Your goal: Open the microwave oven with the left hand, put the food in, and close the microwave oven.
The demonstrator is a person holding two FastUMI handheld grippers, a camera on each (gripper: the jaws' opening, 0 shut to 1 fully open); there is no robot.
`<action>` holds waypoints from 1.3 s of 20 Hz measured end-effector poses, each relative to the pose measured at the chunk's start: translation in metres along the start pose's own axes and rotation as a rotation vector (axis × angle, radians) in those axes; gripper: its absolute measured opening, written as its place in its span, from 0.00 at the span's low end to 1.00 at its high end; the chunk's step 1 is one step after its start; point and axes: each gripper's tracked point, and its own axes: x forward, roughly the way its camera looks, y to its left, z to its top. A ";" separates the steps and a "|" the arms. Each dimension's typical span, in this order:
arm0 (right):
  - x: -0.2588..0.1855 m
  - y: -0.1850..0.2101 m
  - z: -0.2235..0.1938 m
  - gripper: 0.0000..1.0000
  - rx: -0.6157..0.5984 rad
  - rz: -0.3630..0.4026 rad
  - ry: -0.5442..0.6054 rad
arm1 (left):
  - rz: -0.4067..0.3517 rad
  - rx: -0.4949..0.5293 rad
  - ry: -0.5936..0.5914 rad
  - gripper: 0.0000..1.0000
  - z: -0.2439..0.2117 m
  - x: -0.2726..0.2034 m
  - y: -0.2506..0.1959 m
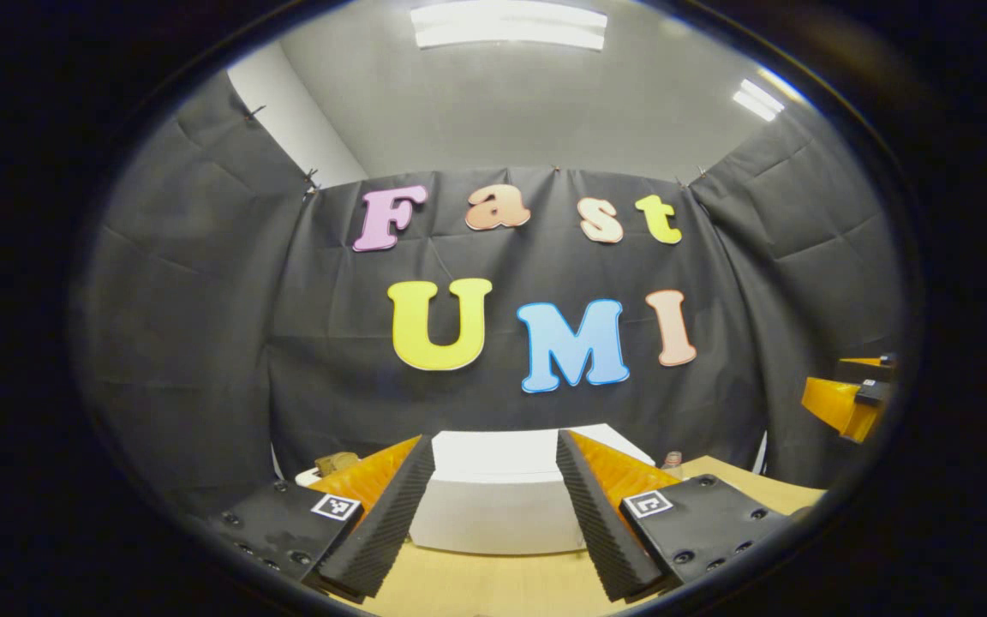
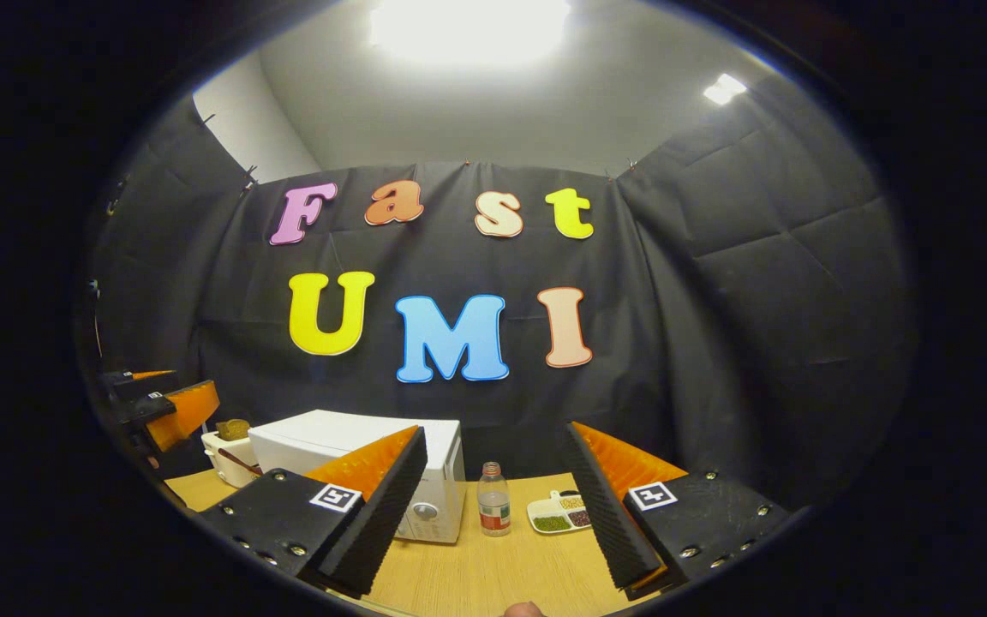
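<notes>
Left tongs point(image 1: 493, 514): fingers apart, nothing between, held above the surface point(image 1: 493, 583).
Right tongs point(image 2: 493, 506): fingers apart, nothing held.
Microwave oven point(image 2: 356, 446): white, door closed, on surface ahead of left tongs.
Bottle point(image 2: 493, 501): upright, just right of microwave.
Divided dish point(image 2: 558, 512): beside bottle.

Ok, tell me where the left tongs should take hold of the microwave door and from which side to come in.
Probably the door's edge beside the control knob on the microwave. The knob sits at the front's right end, so the door likely hinges on the far left. No handle is clear. Bring the open left tongs in from the front and pull outward, clear of the bottle.
</notes>
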 end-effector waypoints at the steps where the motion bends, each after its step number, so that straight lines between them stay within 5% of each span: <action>1: 0.000 -0.001 0.000 0.98 -0.005 0.000 -0.001 | -0.007 0.001 0.003 0.94 -0.002 0.001 -0.002; 17: 0.007 -0.011 -0.002 0.97 0.010 0.003 0.016 | -0.026 -0.001 0.035 0.96 -0.012 0.012 -0.017; 26: 0.023 0.006 0.004 0.98 -0.006 0.087 0.005 | 0.006 0.016 -0.031 0.96 0.014 0.011 -0.016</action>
